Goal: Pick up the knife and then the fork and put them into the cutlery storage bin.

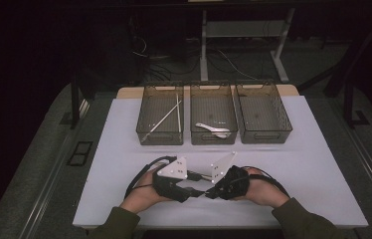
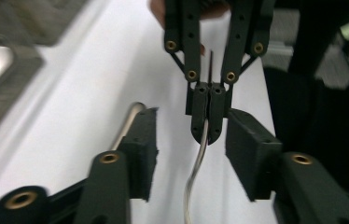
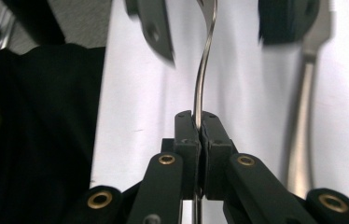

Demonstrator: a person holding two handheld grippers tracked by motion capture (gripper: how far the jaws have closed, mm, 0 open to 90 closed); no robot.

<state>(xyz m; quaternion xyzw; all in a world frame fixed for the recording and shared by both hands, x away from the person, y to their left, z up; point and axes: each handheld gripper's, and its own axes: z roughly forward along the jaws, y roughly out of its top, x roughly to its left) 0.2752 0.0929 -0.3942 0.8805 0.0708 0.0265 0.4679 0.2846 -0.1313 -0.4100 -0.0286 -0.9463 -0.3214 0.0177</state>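
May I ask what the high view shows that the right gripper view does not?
The high view adds the smoky plastic bins: the left bin holds pale thin sticks, the middle bin white spoons. The right gripper view adds the right claw shut on a thin curved metal utensil, and a second metal utensil lying alongside. Both share the white table and the open left claw.

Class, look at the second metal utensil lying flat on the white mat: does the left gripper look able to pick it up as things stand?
Probably yes. The left gripper stands open around the utensil that the right gripper clamps, pressing nothing. The second utensil lies bare on the white mat right beside them, nothing covering it.
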